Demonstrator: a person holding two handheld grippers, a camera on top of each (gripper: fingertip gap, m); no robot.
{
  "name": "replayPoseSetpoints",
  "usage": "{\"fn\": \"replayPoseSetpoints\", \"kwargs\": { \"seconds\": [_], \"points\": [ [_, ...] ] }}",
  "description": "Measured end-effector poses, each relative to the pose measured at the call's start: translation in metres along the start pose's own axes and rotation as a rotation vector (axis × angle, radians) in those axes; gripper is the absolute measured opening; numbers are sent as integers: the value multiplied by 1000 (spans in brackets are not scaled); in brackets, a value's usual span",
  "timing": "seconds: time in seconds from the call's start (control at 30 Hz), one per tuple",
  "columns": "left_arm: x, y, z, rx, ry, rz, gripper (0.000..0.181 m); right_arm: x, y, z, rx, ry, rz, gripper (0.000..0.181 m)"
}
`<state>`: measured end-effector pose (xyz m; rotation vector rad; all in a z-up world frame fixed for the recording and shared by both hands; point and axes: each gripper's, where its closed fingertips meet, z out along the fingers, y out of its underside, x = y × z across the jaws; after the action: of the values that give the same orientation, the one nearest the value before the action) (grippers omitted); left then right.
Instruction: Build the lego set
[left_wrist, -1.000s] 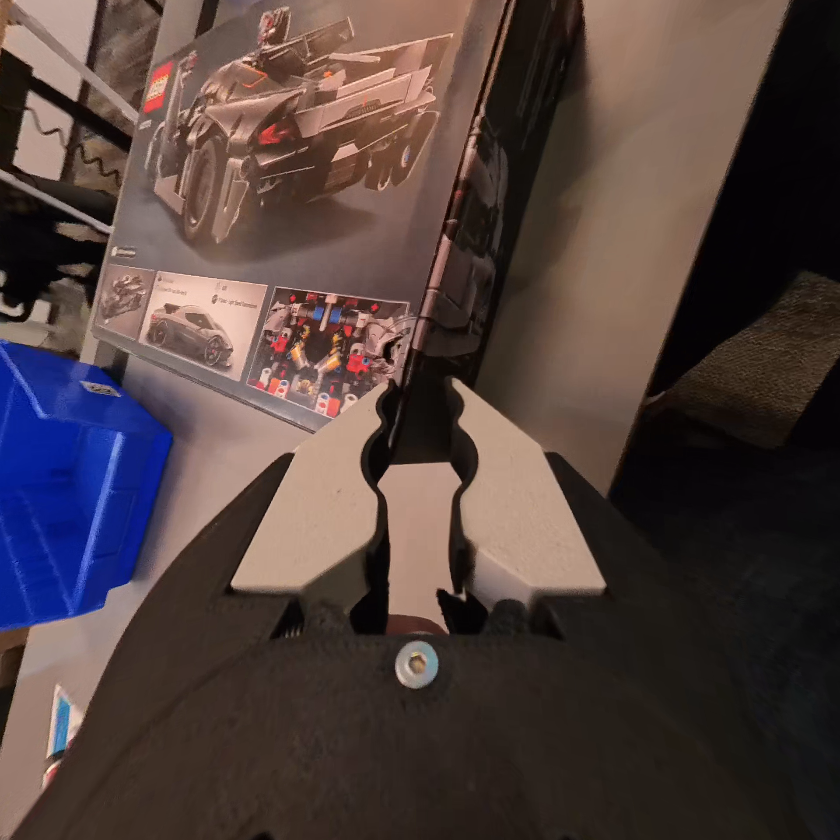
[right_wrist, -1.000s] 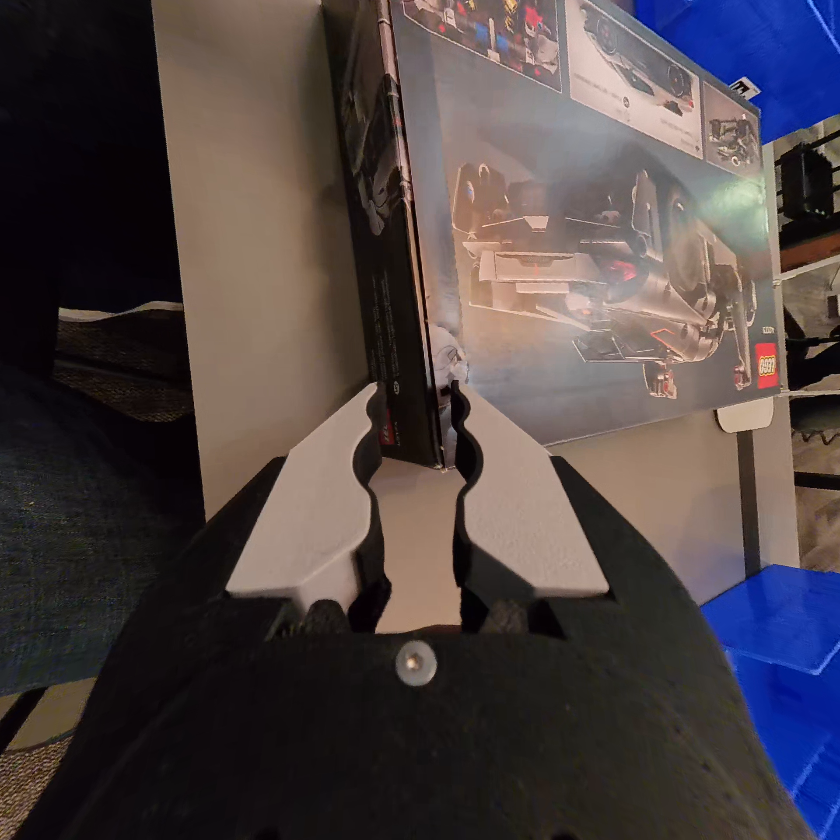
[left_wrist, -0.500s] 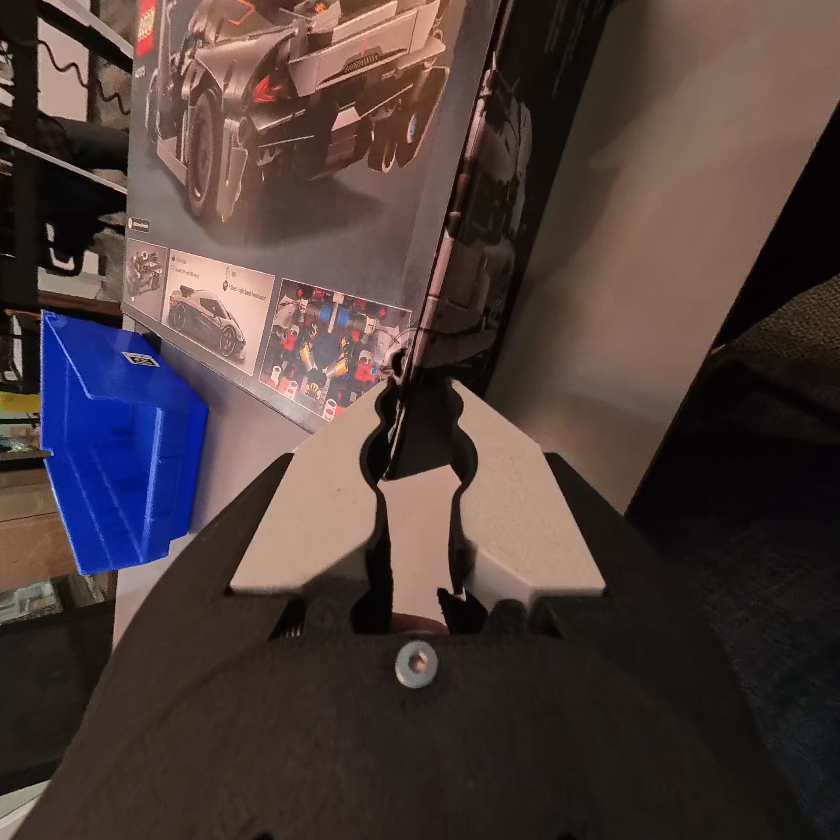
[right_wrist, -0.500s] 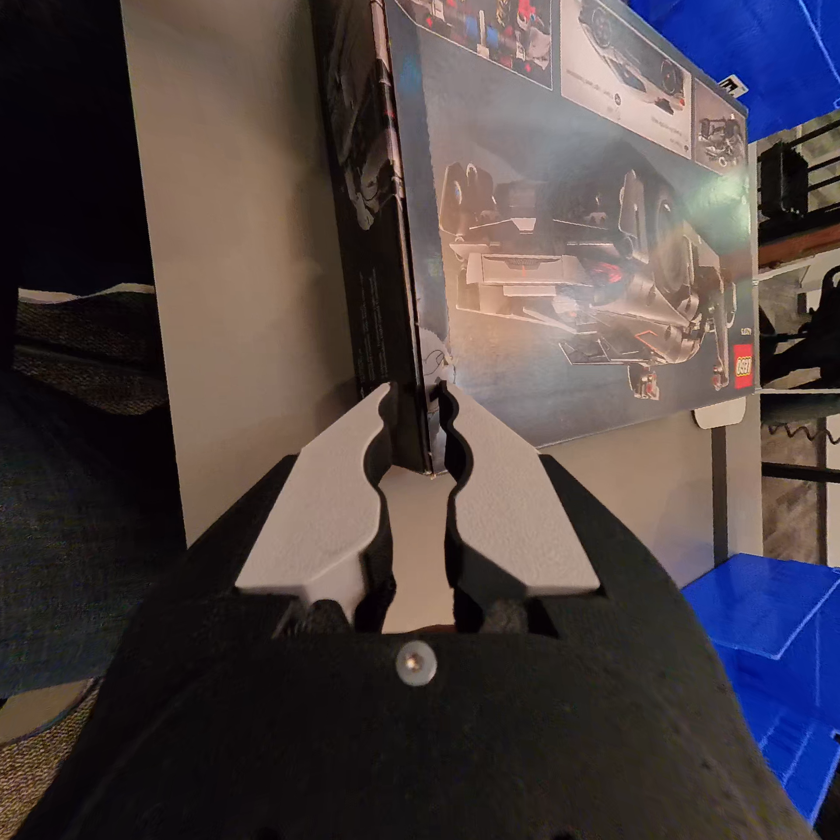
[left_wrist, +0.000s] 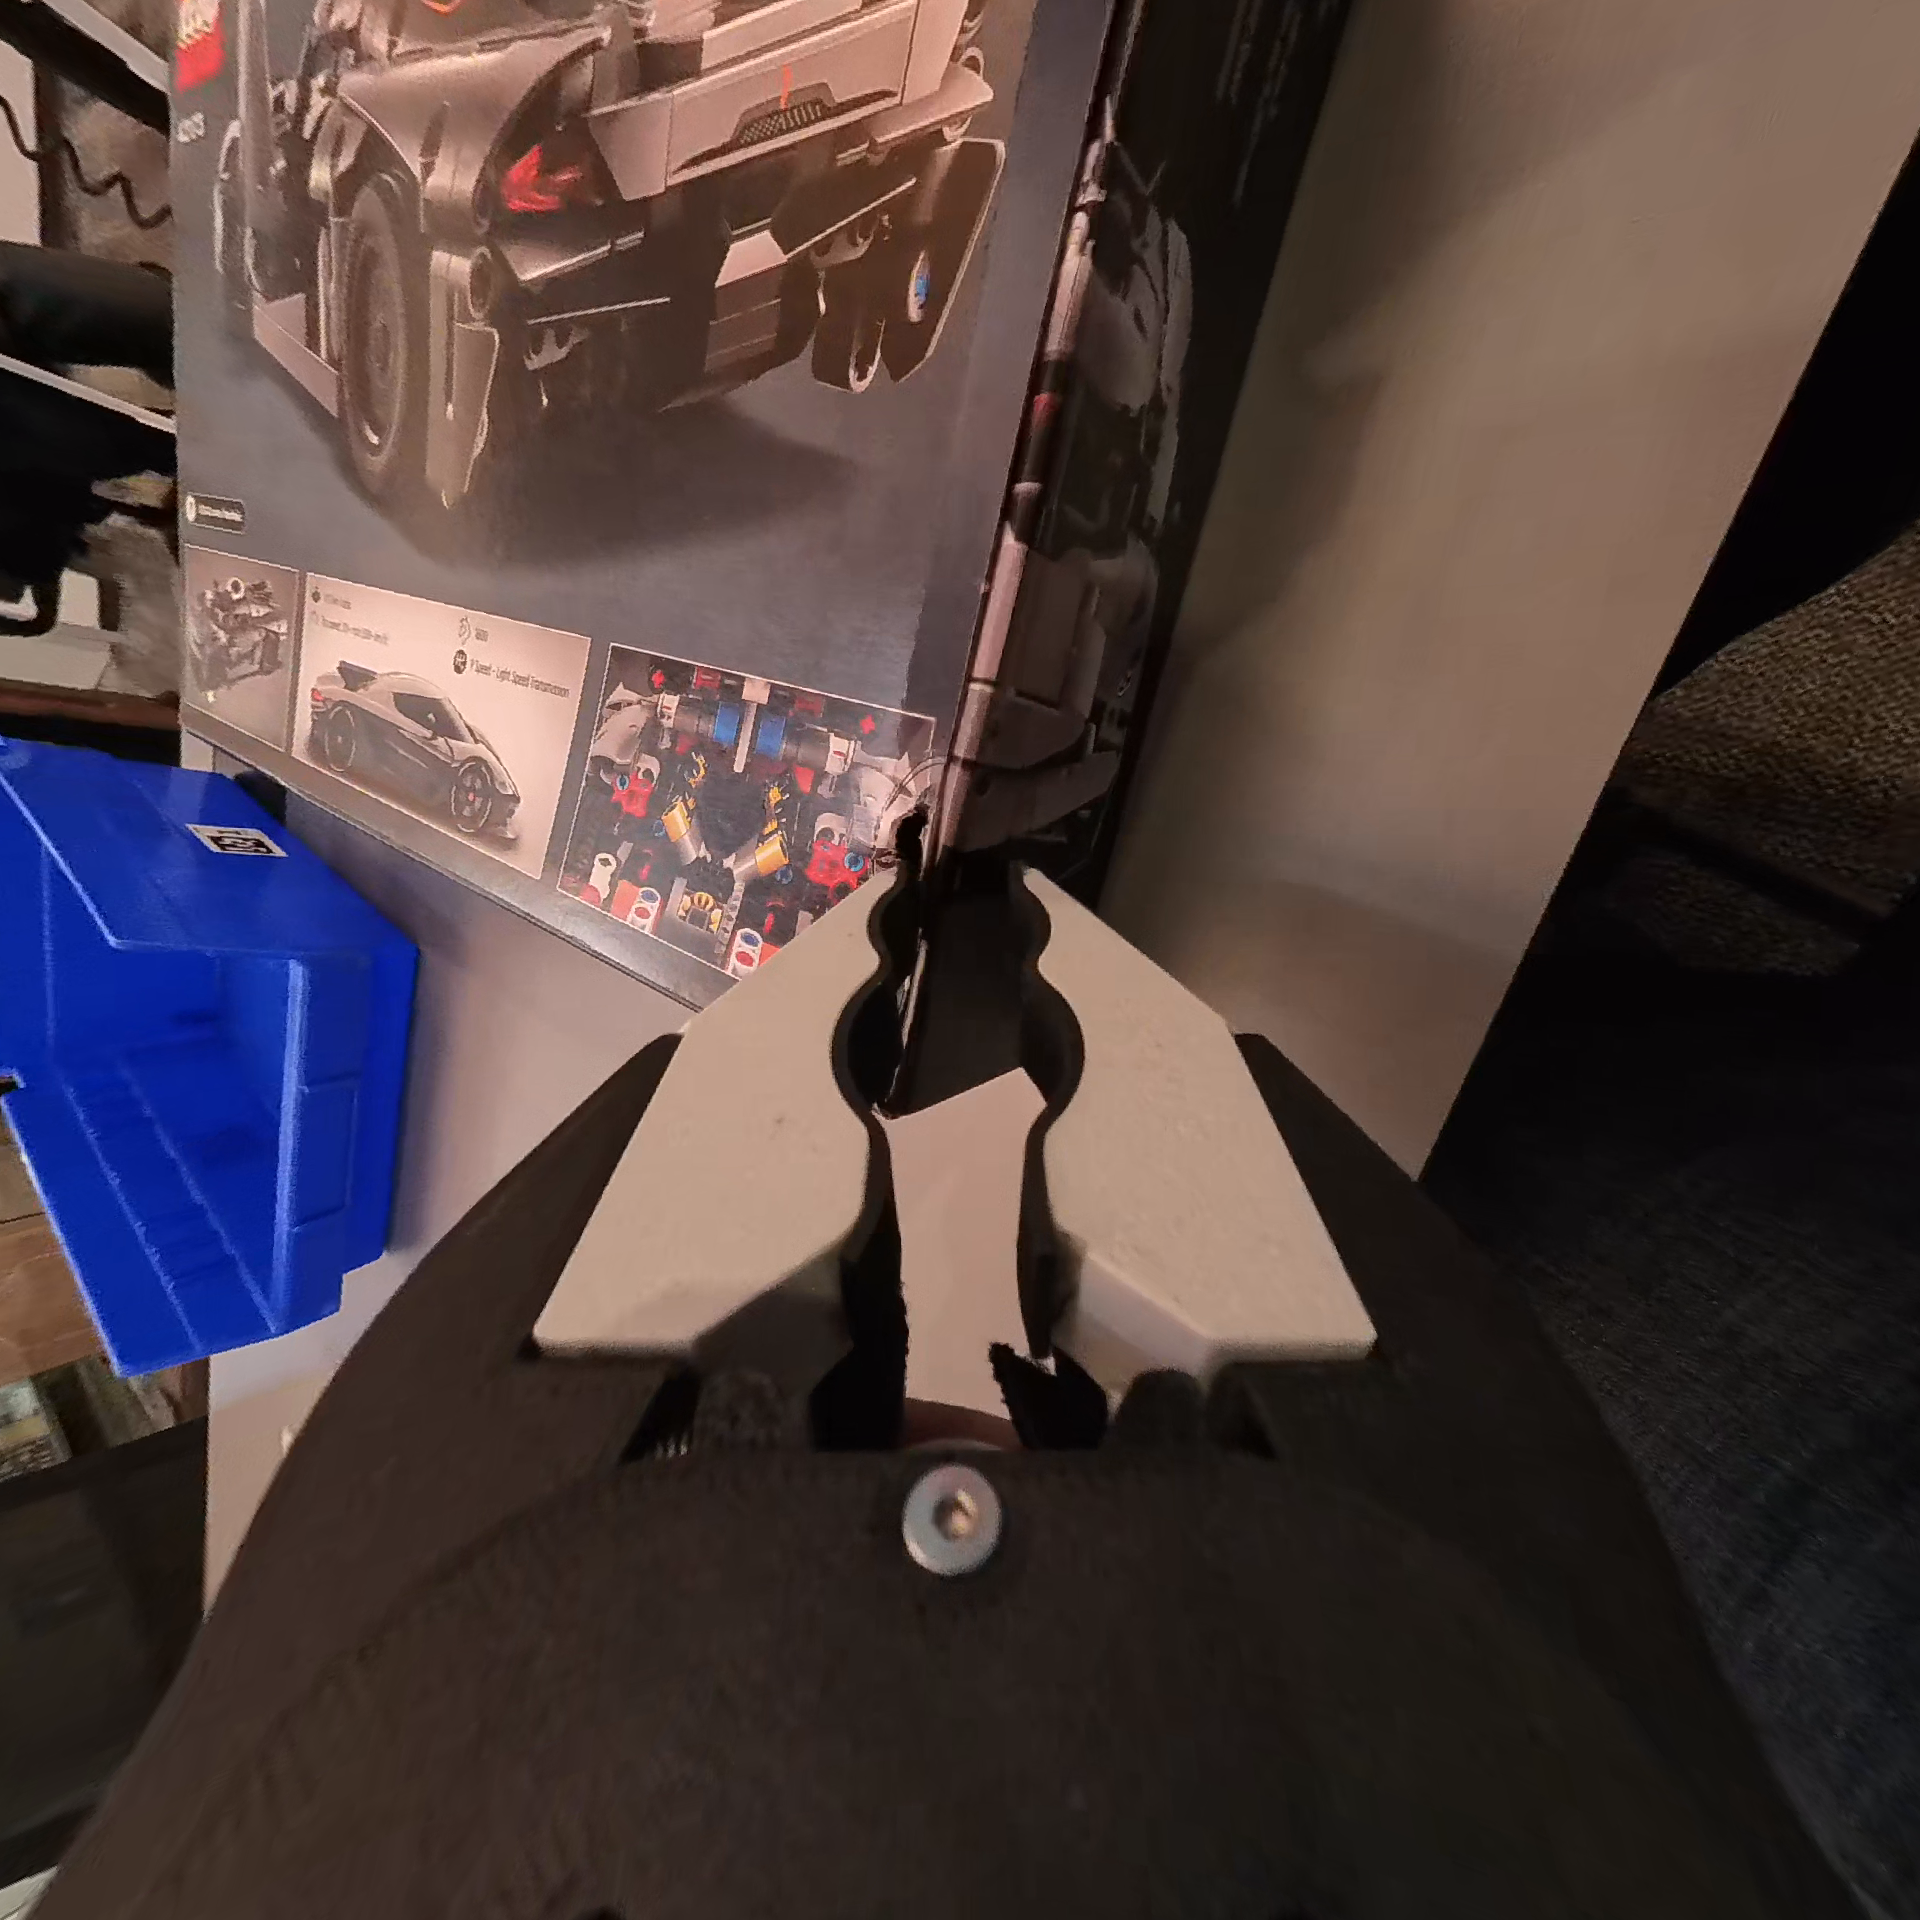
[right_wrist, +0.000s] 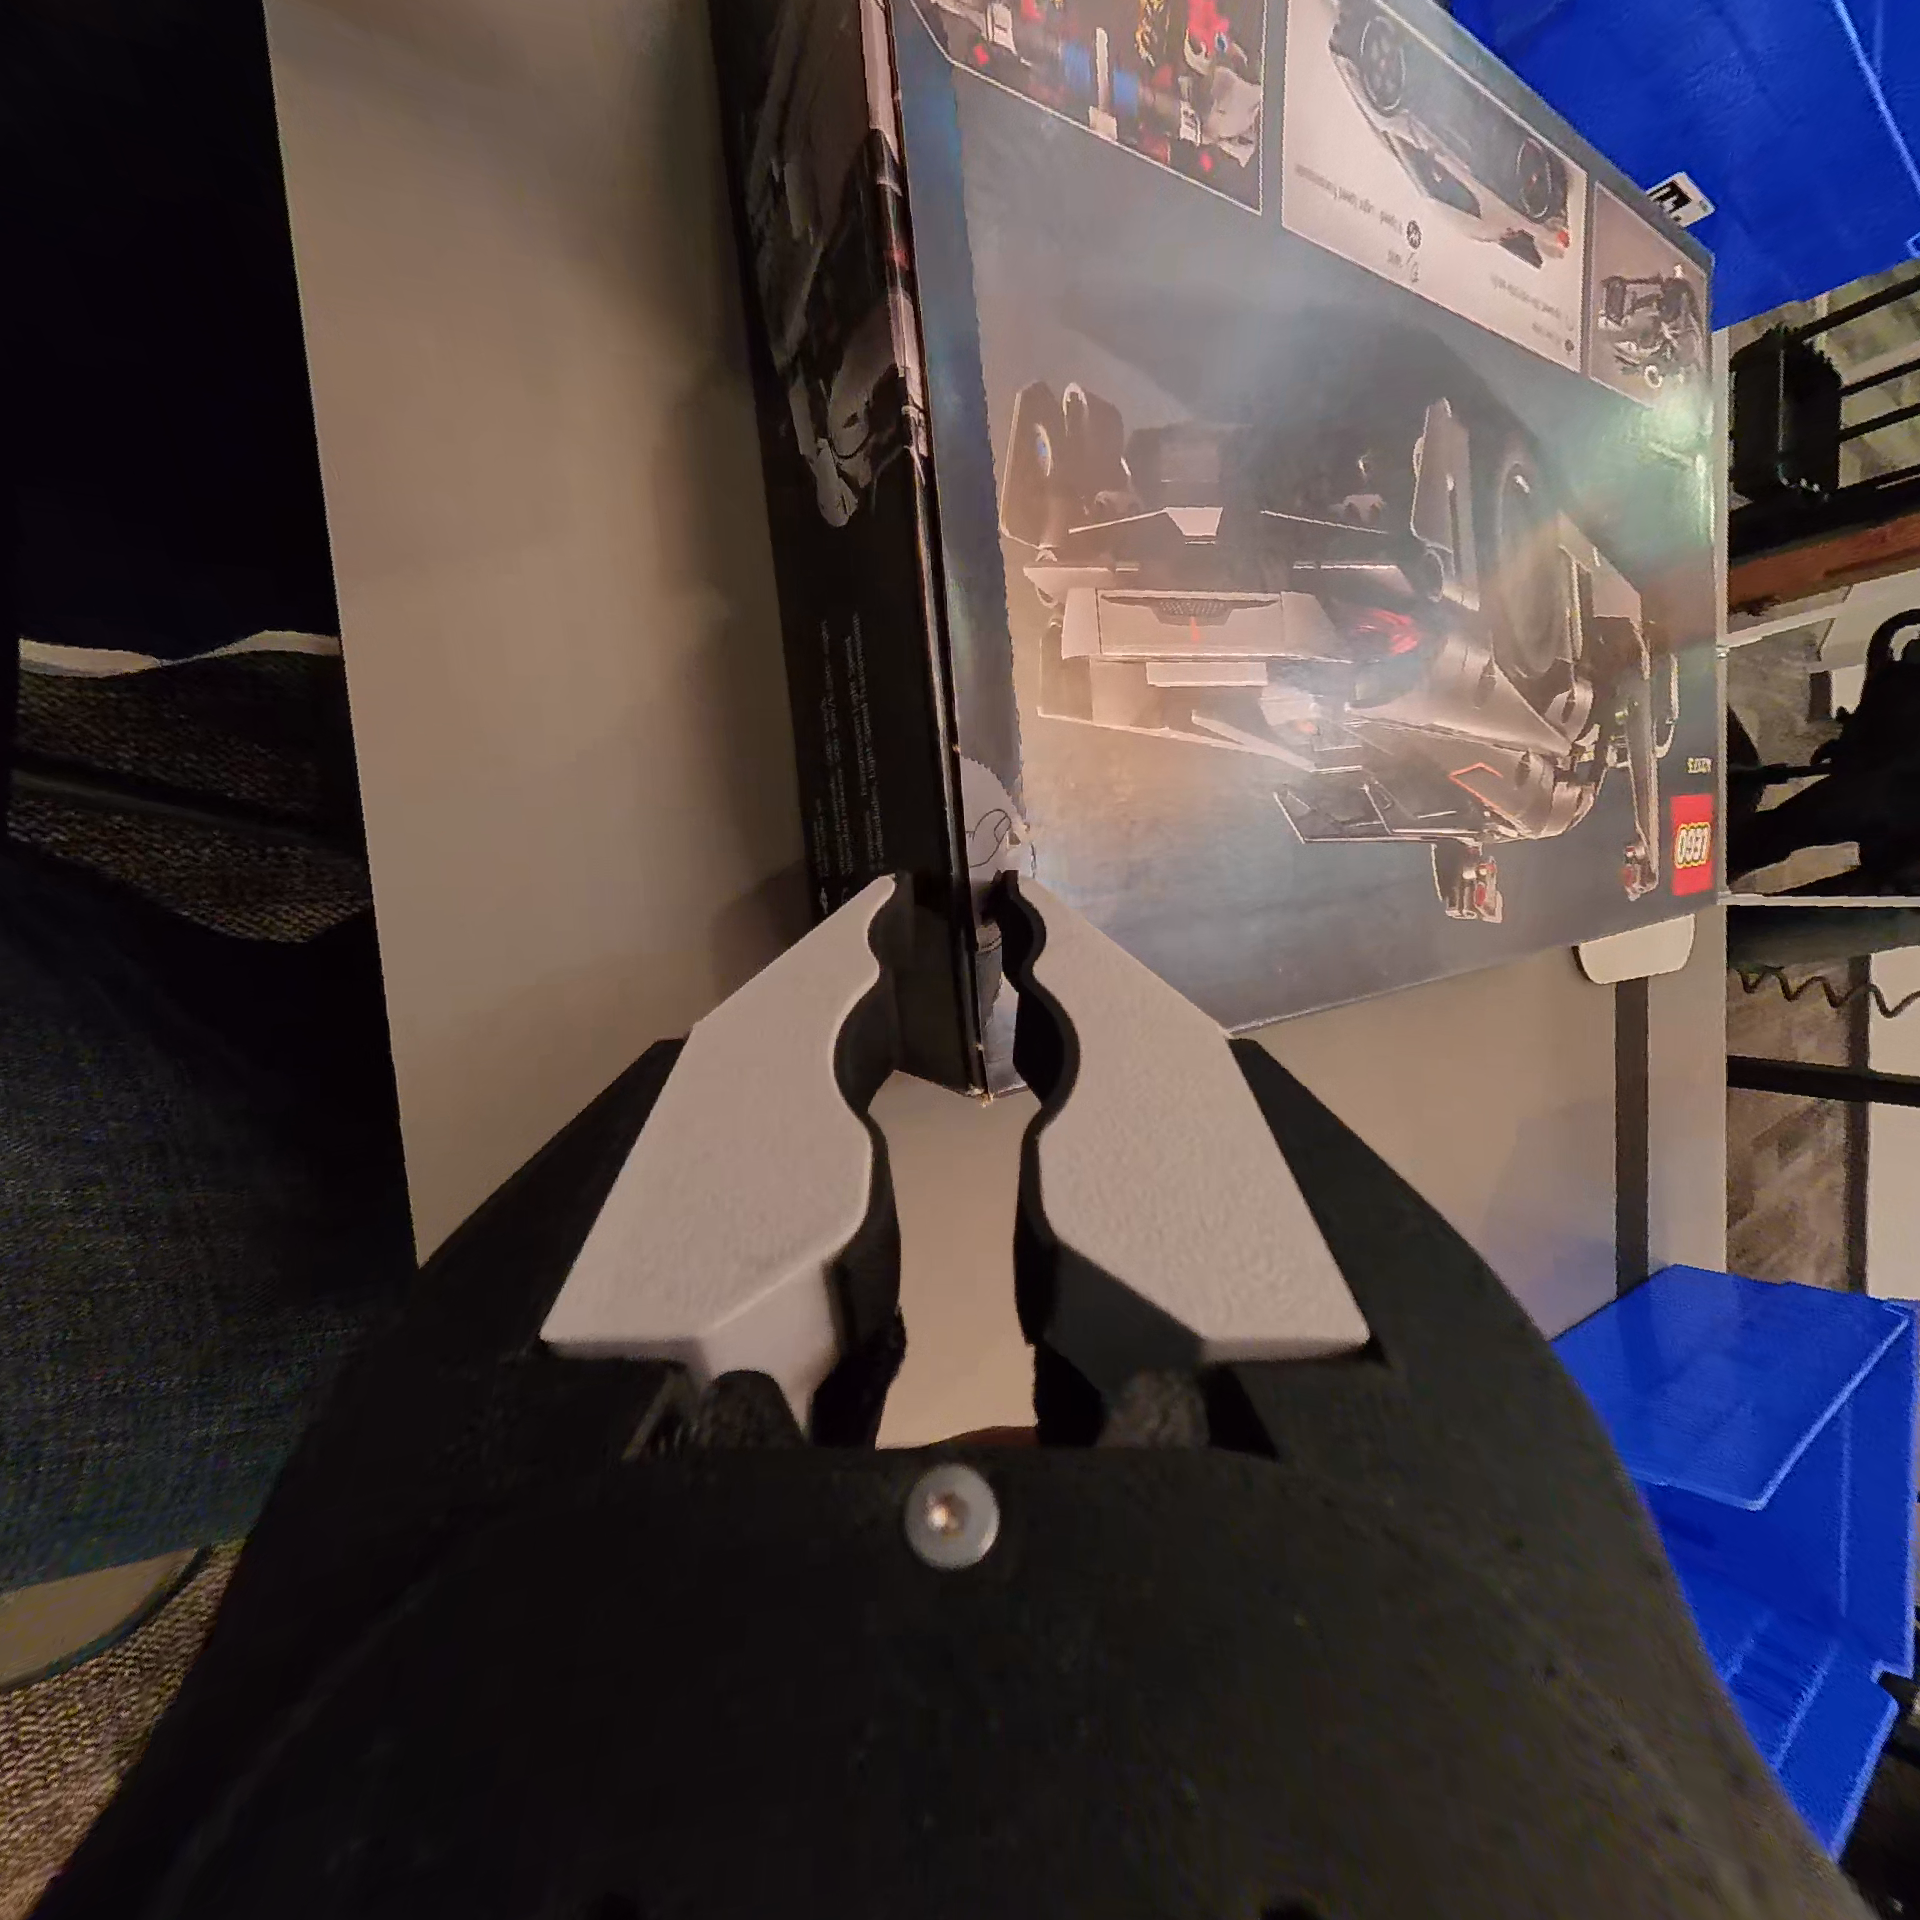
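Grey table (left_wrist: 1351, 540) behind, you've got both grippers, left gripper (left_wrist: 961, 883) and right gripper (right_wrist: 951, 888), clamped on one lego box (left_wrist: 644, 436) corner each, blue bin (left_wrist: 197, 1049) at 9 o'clock.

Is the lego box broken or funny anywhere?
Yes. The lego box has a small ragged tear in the card at its corner, just above the left hand-held gripper. The right hand-held gripper pinches another corner.

Right gripper (right_wrist: 954, 894) jaws clamped on lego box (right_wrist: 1299, 540) corner — blue bins (right_wrist: 1787, 1455) beside.
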<state>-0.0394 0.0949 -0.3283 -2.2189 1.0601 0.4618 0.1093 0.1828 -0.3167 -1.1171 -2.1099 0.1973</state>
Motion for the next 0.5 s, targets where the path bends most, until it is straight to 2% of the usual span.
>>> {"fn": "replayPoseSetpoints", "kwargs": {
  "seconds": [0.5],
  "points": [
    [0, -1, 0, 36, -28, 0, 15, 1, -1, 1, -60, 61, -49, 14]
  ]
}}
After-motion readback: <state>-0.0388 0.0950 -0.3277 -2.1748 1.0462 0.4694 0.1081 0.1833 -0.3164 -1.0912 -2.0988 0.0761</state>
